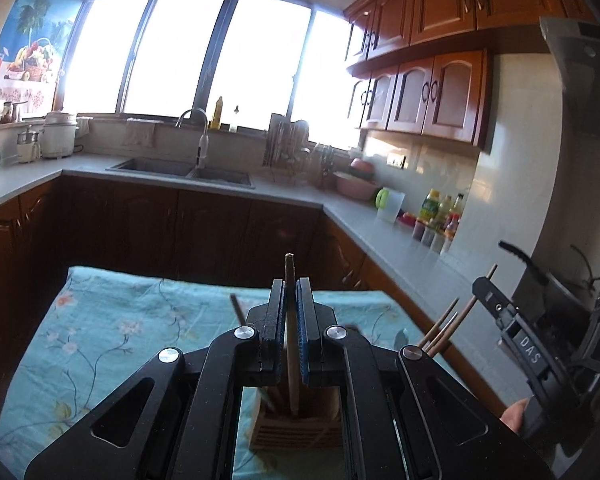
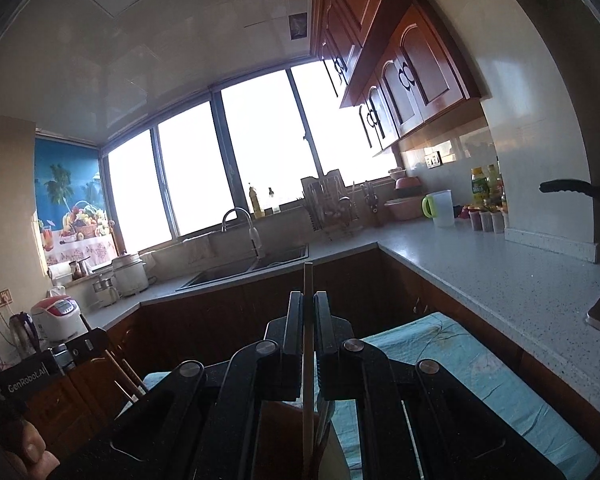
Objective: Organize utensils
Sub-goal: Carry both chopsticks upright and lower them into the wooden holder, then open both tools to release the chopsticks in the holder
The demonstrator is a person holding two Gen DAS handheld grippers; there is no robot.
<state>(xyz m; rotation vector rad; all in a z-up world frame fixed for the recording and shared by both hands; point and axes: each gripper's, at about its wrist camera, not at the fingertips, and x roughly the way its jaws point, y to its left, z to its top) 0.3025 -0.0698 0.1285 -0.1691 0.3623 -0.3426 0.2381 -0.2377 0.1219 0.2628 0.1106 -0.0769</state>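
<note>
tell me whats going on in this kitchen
A person is sorting chopsticks with a handheld tool in each hand. The left tool is shut on one wooden chopstick, held upright over a wooden holder that stands on the floral tablecloth. The right tool is shut on a paler chopstick, also upright.

Table under turquoise floral cloth (image 1: 100, 320); wooden utensil holder (image 1: 296, 432) standing on it

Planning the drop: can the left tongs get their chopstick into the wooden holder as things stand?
Probably yes: the left tongs, shut on a chopstick, sit right above the wooden holder, with nothing blocking its open top.
</note>
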